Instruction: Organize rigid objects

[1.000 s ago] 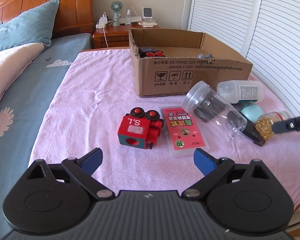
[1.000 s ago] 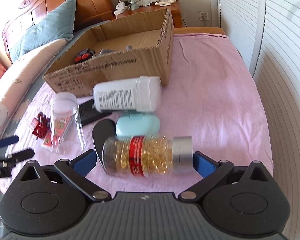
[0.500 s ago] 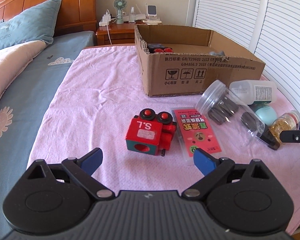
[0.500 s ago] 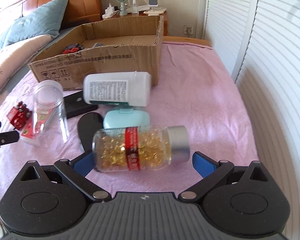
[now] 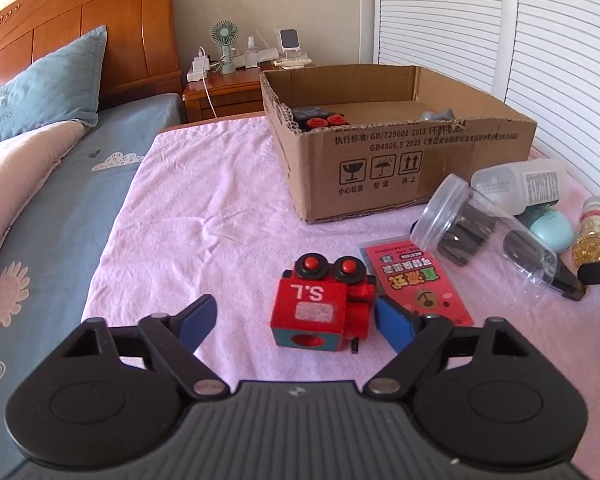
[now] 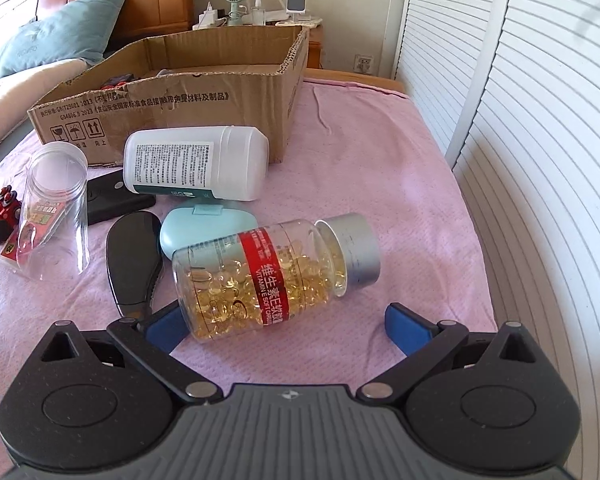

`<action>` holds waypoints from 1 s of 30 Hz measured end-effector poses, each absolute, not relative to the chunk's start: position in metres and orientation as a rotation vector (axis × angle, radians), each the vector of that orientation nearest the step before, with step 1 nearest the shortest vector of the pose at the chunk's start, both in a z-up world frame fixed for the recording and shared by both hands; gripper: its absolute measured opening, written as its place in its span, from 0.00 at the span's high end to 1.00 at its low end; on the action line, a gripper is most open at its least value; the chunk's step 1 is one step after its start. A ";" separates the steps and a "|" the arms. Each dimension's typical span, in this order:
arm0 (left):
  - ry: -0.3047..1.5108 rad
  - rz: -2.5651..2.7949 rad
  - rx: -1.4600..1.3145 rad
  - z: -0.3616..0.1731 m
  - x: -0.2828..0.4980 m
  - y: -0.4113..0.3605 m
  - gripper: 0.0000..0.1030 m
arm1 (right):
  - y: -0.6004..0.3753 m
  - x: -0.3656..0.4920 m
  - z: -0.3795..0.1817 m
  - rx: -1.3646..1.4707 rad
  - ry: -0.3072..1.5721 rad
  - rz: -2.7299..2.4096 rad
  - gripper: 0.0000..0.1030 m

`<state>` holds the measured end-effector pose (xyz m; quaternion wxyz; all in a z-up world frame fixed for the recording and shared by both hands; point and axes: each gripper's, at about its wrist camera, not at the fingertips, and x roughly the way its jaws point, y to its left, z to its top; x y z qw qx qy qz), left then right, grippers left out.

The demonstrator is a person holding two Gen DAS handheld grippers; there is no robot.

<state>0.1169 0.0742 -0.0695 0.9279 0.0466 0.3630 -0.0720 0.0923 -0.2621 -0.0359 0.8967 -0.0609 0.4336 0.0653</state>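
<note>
On the pink sheet (image 5: 204,216) of the bed, the left gripper (image 5: 296,320) hangs low with its fingers spread wide. The red toy (image 5: 320,312) sits between them, nearer the right finger (image 5: 394,322), which looks to be just beside it or touching; I cannot tell which. White letters "S.L" on the toy's top read upside down in the left view, and two black knobs with red centres stand on its far side. Just right of it lies a red card pack (image 5: 418,280) with inverted Chinese print; the finger covers its near corner.

The cardboard box (image 5: 400,168) stands open behind, printed "GB/T29601 2013", "GB4806.9 2023" and three handling symbols. Inside, only black-and-red tops and a grey shape show above the rim.

The right gripper (image 6: 286,320) is also open. The capsule bottle (image 6: 276,272) lies on its side between its fingers, silver cap to the right, and its red band reads "VITAMINE SOFT CAPSULE" under Chinese characters. The left finger (image 6: 166,326) is half hidden behind the bottle's base. Beyond lie a teal case (image 6: 208,228), a white bottle (image 6: 196,164) with print too small to read, a black oval thing (image 6: 134,260), a black flat case (image 6: 112,200) and a clear jar (image 6: 56,204), through which the red pack shows.
</note>
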 end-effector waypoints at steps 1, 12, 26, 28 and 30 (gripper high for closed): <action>0.747 -0.158 0.093 -0.070 0.118 0.075 0.26 | -0.263 0.092 -0.037 -0.126 0.895 0.138 0.00; 0.751 -0.194 0.065 -0.075 0.118 0.074 0.51 | -0.262 0.092 -0.037 -0.126 0.880 0.137 0.00; 0.726 -0.117 0.020 -0.087 0.099 0.081 0.01 | -0.263 0.087 -0.037 -0.126 0.856 0.143 0.00; 0.726 -0.105 0.013 -0.087 0.099 0.081 0.01 | -0.264 0.087 -0.038 -0.126 0.852 0.147 0.00; 0.729 -0.097 0.013 -0.086 0.100 0.079 0.01 | -0.264 0.086 -0.038 -0.128 0.850 0.148 0.00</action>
